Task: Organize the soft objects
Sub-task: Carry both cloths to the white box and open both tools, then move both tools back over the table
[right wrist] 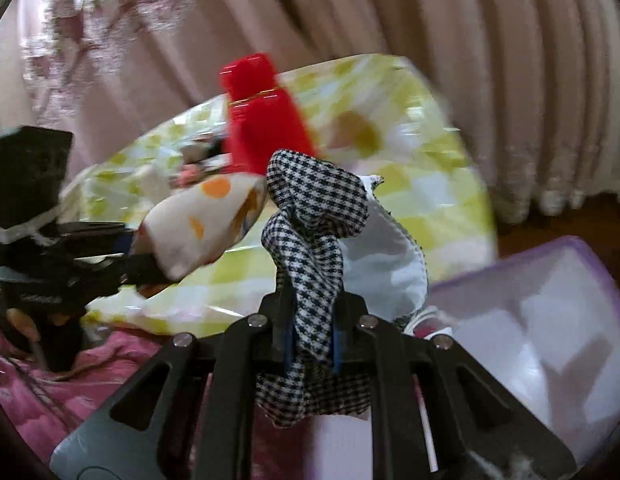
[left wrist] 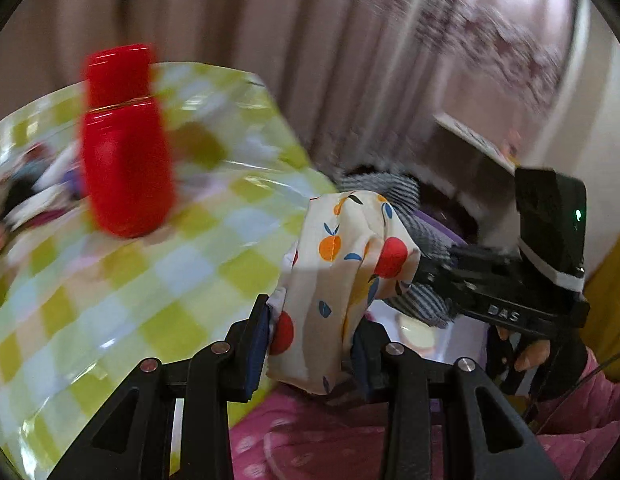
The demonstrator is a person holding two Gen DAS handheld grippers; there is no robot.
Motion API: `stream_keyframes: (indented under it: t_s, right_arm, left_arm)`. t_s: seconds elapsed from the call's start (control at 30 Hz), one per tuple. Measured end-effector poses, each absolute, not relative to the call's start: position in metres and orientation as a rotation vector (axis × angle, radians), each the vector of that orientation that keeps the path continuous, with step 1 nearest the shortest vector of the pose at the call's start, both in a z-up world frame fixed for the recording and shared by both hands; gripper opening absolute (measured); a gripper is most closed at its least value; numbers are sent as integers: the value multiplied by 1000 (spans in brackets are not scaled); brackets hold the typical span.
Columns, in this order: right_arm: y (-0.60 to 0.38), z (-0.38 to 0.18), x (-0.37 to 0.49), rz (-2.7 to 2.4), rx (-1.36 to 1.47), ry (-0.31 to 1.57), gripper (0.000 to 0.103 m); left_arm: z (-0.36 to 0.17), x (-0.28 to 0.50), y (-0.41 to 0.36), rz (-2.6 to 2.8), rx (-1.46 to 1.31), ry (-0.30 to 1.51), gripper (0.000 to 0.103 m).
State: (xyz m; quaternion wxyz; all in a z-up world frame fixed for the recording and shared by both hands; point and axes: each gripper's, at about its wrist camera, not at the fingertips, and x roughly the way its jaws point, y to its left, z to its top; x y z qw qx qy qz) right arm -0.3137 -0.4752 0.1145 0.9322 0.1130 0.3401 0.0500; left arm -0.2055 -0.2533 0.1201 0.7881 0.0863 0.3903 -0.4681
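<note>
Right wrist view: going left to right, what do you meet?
Left gripper → fruit-print cloth → red bottle → houndstooth cloth → purple bin.

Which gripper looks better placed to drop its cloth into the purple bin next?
Probably the right gripper: its checked cloth hangs beside the purple bin. The left gripper, holding the fruit cloth, sits nearer the table.

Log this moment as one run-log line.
left gripper: shut on fruit-print cloth | right gripper: shut on houndstooth cloth | both off checked table | purple bin nearby
</note>
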Motion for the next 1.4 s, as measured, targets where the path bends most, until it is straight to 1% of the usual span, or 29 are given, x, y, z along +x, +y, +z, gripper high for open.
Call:
stream_keyframes:
  t_s: [0.3, 0.37, 0.4, 0.43, 0.47, 0.5, 0.53, 0.7, 0.8, 0.9, 1.0, 1.2, 1.33, 1.4]
  right_arm:
    - [-559, 113, -353, -225, 232, 735, 19]
    - [-574, 110, -360, -286, 256, 738, 21]
    - [-583, 107, -365, -334, 271, 739, 35]
    - [-592, 104, -367, -384, 296, 746, 46]
    - [-598, 102, -370, -408, 323, 749, 68]
    - [-604, 102, -374, -419, 359, 740, 76]
    - [-608, 103, -376, -416, 391, 720, 76]
    - [-597, 109, -366, -356, 407, 690, 76]
    - [-567, 103, -344, -256, 369, 728, 76]
    - [-517, 90, -317, -103, 318, 798, 76]
    - [-448, 85, -289, 68, 200, 856, 76]
    - [-330, 91, -242, 334, -51, 871, 76]
    - [-273, 92, -199, 431, -151, 876, 76]
    - [-250, 91, -174, 454, -169, 872, 76]
  left_arm:
    - [100, -242, -365, -1167, 375, 939, 38]
    - [96, -249, -385, -1193, 385, 947, 41]
    - [96, -254, -391, -1214, 375, 952, 48]
    - [96, -254, -393, -1233, 358, 963, 58]
    - [96, -256, -394, -1257, 330, 982, 63]
    - [96, -253, -398, -1268, 298, 1001, 72]
    - [96, -251, -396, -1271, 269, 1015, 75]
    - [99, -231, -369, -1170, 225, 981, 75]
    - [97, -211, -339, -1064, 232, 949, 75]
    - [87, -187, -295, -929, 247, 920, 75]
    - [75, -162, -237, -742, 238, 908, 75]
    - [53, -130, -95, -417, 92, 876, 75]
    - [43, -109, -3, -201, 7, 815, 76]
    - [37, -98, 25, -124, -44, 791, 78]
